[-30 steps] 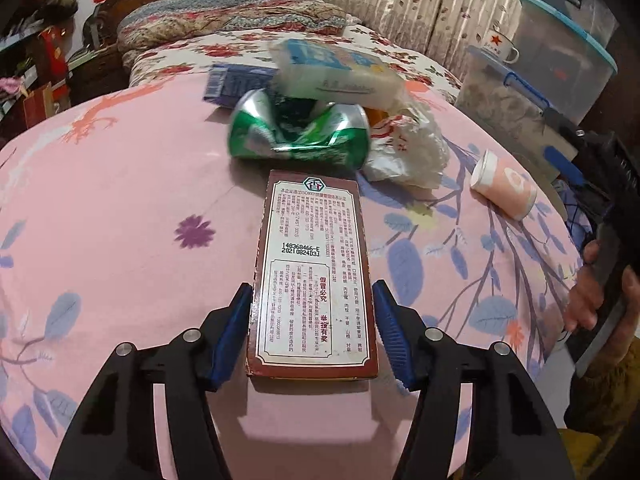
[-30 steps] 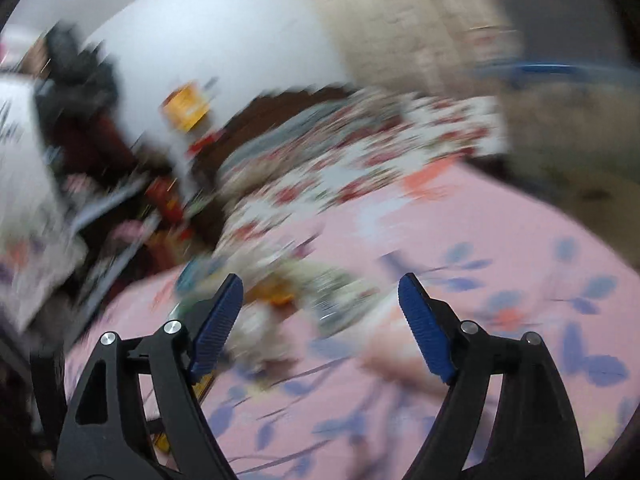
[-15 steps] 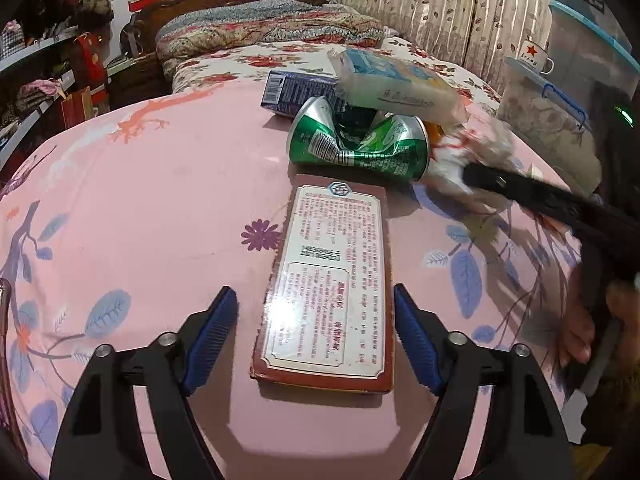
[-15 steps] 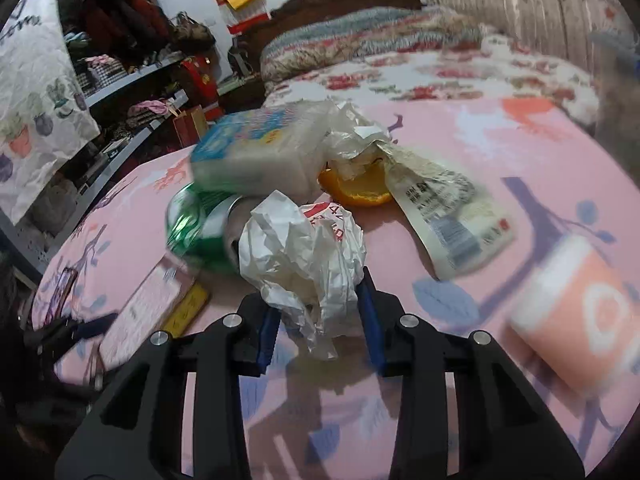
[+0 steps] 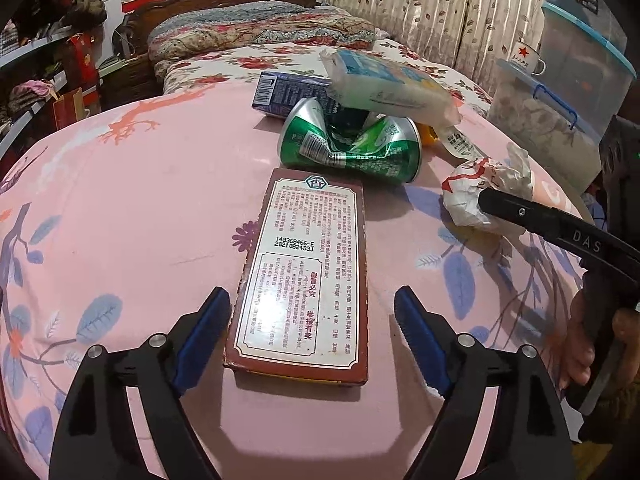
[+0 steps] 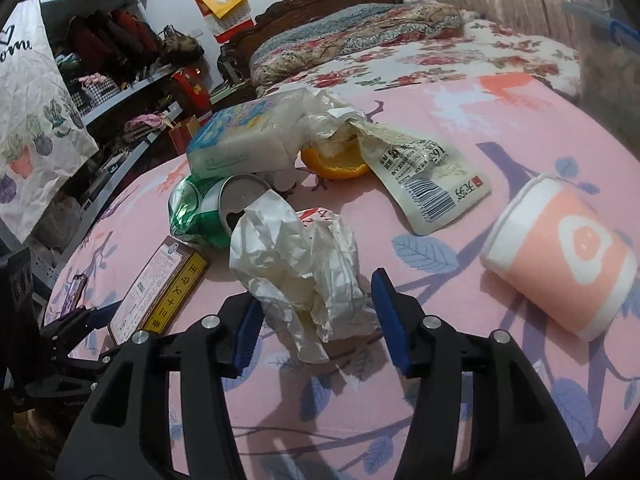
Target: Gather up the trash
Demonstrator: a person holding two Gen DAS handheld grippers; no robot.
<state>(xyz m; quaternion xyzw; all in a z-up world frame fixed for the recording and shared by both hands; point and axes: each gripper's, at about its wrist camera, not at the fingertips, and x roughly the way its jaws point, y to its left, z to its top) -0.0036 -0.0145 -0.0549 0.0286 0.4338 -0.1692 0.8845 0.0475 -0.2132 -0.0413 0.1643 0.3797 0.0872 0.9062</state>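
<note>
A bedroom, with a table [image 5: 120,208] under a pink flowered cloth in front of the bed. Nothing looks collected yet; all the trash lies on the cloth.

The left gripper [image 5: 312,336] has its jaws apart and opening, and the brown printed box [image 5: 304,276] lies flat between them, not pressed. Beyond the box are the crushed green can [image 5: 352,148], a blue carton [image 5: 288,92] and a tissue pack [image 5: 384,84].

The right gripper [image 6: 316,316] is opening too; the crumpled white wrapper [image 6: 300,256] sits between its jaws, and I cannot tell if one pad touches it. Right of these jaws lies a pink paper cup [image 6: 560,256]; beyond are an orange peel [image 6: 336,164] and an empty pouch [image 6: 432,184].
</note>
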